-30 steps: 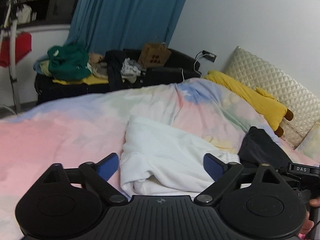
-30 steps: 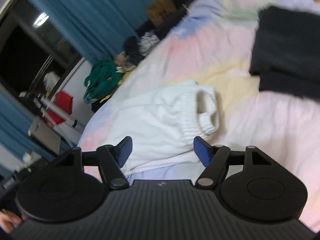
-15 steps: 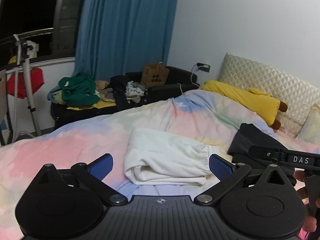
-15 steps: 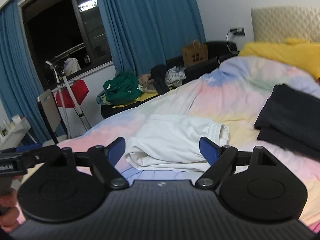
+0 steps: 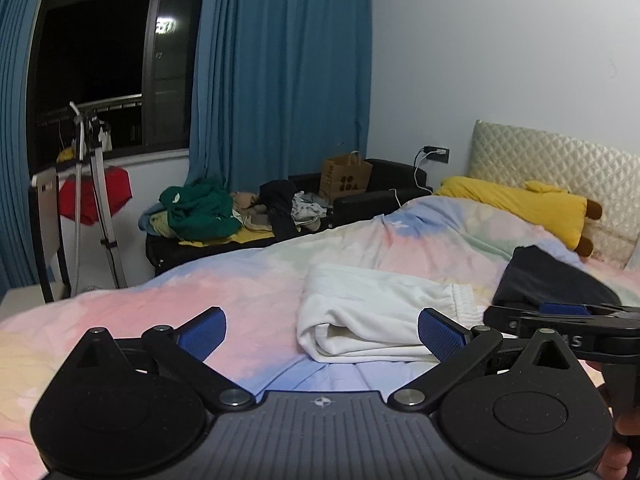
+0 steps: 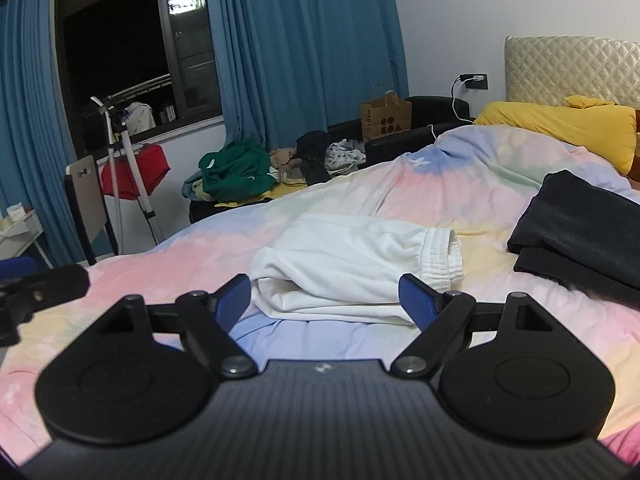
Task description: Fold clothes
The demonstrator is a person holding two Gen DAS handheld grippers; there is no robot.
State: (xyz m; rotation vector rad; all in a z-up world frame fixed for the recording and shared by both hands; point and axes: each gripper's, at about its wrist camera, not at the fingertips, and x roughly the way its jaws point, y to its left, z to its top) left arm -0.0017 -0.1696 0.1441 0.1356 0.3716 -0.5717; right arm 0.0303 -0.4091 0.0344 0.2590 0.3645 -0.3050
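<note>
Bed: pastel duvet (image 6: 460,168) covers it.
White garment (image 6: 352,256): folded, lying just ahead of the right gripper (image 6: 325,298).
Dark garment (image 6: 588,220): folded, ahead-right.
Yellow plush (image 5: 520,204): far right, by the headboard.

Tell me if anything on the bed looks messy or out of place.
Nothing on the bed stands out: the white garment lies folded beside the folded black garment. Beyond it, a rumpled clothes pile sits unfolded on the dark couch.

Even indoor light fills my room; the window (image 5: 100,60) is black with a bright reflected glare. Fisheye bends edges; both views sharp, shadows soft.
</note>
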